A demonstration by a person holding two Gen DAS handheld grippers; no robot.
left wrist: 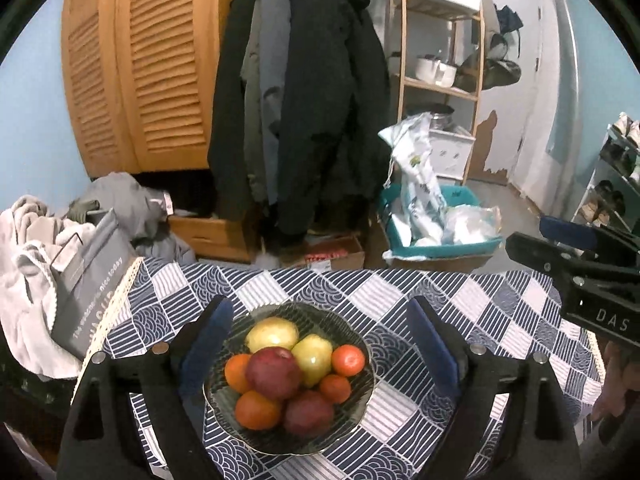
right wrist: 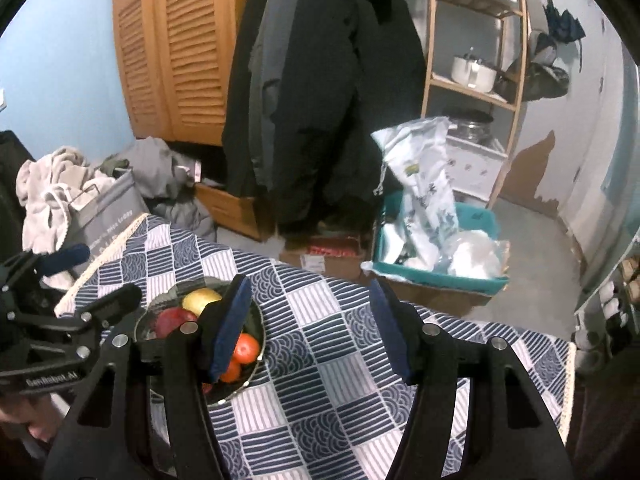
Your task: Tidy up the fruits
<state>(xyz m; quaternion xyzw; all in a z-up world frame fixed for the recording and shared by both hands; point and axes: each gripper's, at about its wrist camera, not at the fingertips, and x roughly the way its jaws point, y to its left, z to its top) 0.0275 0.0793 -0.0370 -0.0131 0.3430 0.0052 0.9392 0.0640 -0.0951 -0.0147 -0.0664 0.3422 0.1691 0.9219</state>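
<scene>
A dark glass bowl (left wrist: 352, 424) sits on the blue and white patterned tablecloth (left wrist: 460, 300). It holds two red apples (left wrist: 274, 372), two yellow-green apples (left wrist: 272, 334) and several oranges (left wrist: 348, 360). My left gripper (left wrist: 320, 320) is open and empty, its jaws wide on either side of the bowl and above it. My right gripper (right wrist: 310, 312) is open and empty over bare cloth, to the right of the bowl (right wrist: 256, 372); its left finger (right wrist: 228, 328) hides part of the fruit. The right gripper also shows in the left wrist view (left wrist: 532, 242).
A grey bag (left wrist: 88, 288) and a heap of pale clothes (left wrist: 28, 248) lie at the table's left edge. Beyond the far edge are hanging coats (left wrist: 304, 100), a wooden wardrobe (left wrist: 136, 64), a teal bin with plastic bags (left wrist: 436, 224) and a shelf unit (left wrist: 440, 60).
</scene>
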